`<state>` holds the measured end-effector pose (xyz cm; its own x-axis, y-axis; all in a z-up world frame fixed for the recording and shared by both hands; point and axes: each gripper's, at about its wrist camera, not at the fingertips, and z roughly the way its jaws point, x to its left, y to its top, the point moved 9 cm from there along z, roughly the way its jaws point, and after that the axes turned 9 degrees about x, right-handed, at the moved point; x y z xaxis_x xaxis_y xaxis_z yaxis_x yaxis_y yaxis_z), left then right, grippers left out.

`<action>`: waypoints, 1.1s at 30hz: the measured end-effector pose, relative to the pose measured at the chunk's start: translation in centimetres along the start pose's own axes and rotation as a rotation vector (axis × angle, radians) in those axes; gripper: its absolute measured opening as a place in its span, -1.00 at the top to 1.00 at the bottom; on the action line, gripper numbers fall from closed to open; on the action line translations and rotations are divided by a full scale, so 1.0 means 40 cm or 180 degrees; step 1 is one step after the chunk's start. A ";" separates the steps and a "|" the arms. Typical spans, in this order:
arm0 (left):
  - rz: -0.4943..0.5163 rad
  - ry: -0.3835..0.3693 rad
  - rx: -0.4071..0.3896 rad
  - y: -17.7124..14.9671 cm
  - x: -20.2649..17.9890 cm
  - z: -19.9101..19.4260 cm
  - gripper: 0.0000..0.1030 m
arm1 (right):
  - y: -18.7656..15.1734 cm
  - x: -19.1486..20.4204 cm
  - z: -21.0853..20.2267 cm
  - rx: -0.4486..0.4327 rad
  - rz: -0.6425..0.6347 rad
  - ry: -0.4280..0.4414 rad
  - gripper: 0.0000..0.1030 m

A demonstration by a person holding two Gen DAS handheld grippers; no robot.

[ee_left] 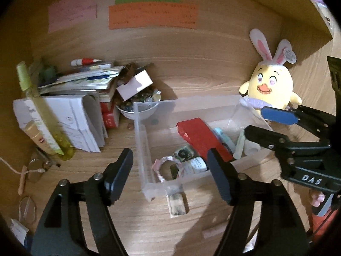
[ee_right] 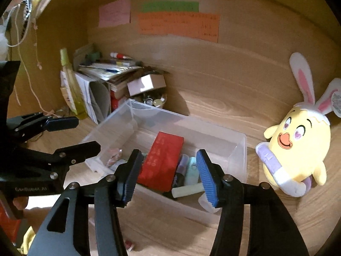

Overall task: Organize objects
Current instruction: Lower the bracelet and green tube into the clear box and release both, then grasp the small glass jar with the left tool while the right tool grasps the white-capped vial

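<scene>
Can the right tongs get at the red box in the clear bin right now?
Probably yes. The right tongs are open and empty, just above the clear bin's near wall, and the red box lies uncovered on top with nothing over it. The left tongs hover off to the side.

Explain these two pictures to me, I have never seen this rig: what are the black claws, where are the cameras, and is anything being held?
The claws are two hand-held grippers; a person works them, with no robot arm. Each carries a camera looking along its fingers. The left view shows the left gripper, the right view the right gripper. Both are open and hold nothing. On the wooden desk sits a clear bin with a red box and small items inside. Beside it stand a plush chick and a paper pile.
</scene>
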<state>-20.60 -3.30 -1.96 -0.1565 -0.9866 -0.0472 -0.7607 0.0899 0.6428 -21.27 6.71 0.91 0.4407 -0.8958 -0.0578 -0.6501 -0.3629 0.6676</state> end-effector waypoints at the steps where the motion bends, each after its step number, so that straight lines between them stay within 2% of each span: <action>1: 0.0000 0.0015 -0.0005 -0.006 0.003 -0.005 -0.44 | -0.007 0.003 -0.008 -0.0013 -0.0007 0.0009 -0.07; 11: 0.0020 0.0137 0.0194 -0.111 0.039 -0.003 -0.46 | -0.109 0.044 -0.023 0.0128 0.0001 0.0253 -0.10; 21: -0.0041 0.0096 0.0591 -0.212 0.052 0.082 -0.46 | -0.263 0.094 0.062 0.0626 0.0017 0.0500 -0.10; 28: -0.0069 0.0055 0.0751 -0.233 0.042 0.131 -0.46 | -0.317 0.105 0.099 0.0849 -0.0055 0.0571 -0.09; 33: -0.0050 0.0012 0.0816 -0.230 0.024 0.162 -0.46 | -0.330 0.121 0.115 0.0939 -0.0172 0.0614 0.29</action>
<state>-17.85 -4.19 -12.88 -0.1415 -0.9885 -0.0526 -0.8980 0.1058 0.4271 -13.40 5.97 -11.58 0.5697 -0.8186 0.0728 -0.7611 -0.4920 0.4227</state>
